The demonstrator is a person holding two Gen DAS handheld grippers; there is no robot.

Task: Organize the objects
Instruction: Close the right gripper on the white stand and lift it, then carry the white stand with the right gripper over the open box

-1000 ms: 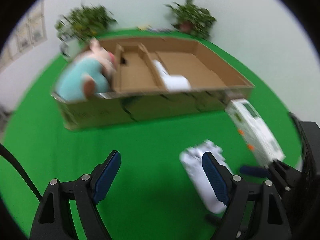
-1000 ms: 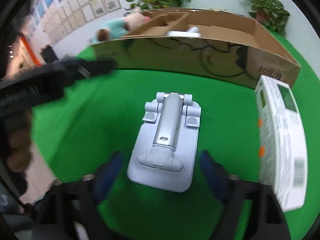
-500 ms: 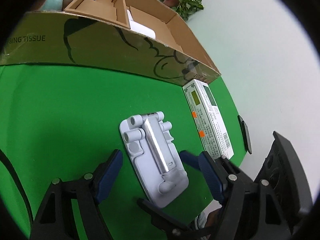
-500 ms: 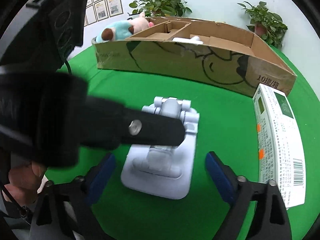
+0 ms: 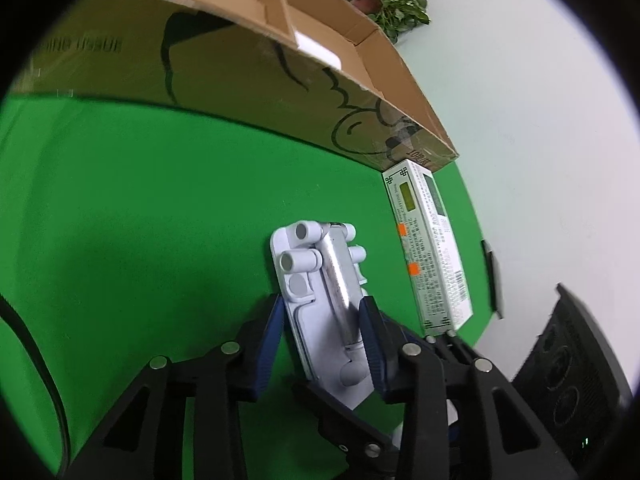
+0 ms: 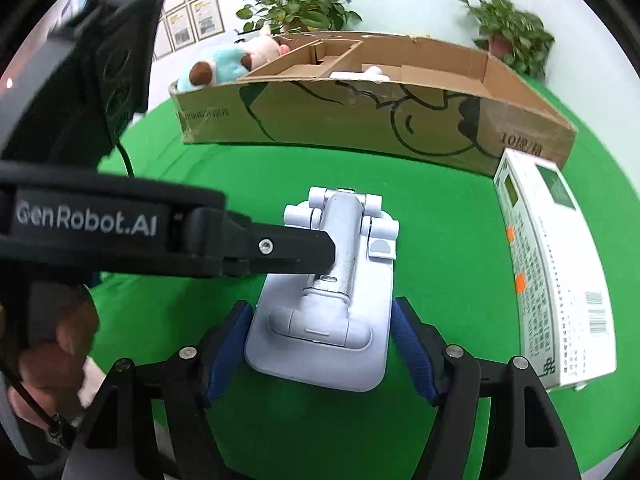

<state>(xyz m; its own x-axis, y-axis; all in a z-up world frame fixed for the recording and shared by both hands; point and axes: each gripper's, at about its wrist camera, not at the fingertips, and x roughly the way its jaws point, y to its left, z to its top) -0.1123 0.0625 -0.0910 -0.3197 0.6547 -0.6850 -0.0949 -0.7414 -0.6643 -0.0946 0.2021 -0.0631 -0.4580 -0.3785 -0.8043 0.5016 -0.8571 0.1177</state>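
Both grippers are on the one item here: the pale folding stand (image 6: pixel 320 320), lying flat on the green surface (image 6: pixel 440 240) just in front of the cardboard box (image 6: pixel 360 120). The left gripper (image 5: pixel 320 340) comes in from nine o'clock in the right wrist view, and its jaws are closing with the stand's silver arm and plate between them. In its own view the blue pads sit right at the plate's edges, apparently touching. The right gripper (image 6: pixel 320 344) straddles the wide base at six o'clock, its jaws closing too, but a sliver of gap shows on each side, so no clamp yet.

To do this well, I'd say let the right jaws finish squarely on the base's long edges before anything lifts. Keep the left grip low on the plate, clear of the hinge knuckles at twelve o'clock, which could swing. The stand looks hinged and smooth, so an off-centre pinch may make it pivot or slip. Lift level, then clear the box's near wall before lowering.

Now, what can't be read. The left gripper's black finger covers the stand's left middle in the right wrist view. The stand's near end is hidden under the jaws. The box's floor is mostly out of sight behind its wall; a plush toy (image 6: pixel 224 64) pokes out at eleven o'clock. The long white carton (image 6: pixel 552 272) at three o'clock runs behind the right finger.
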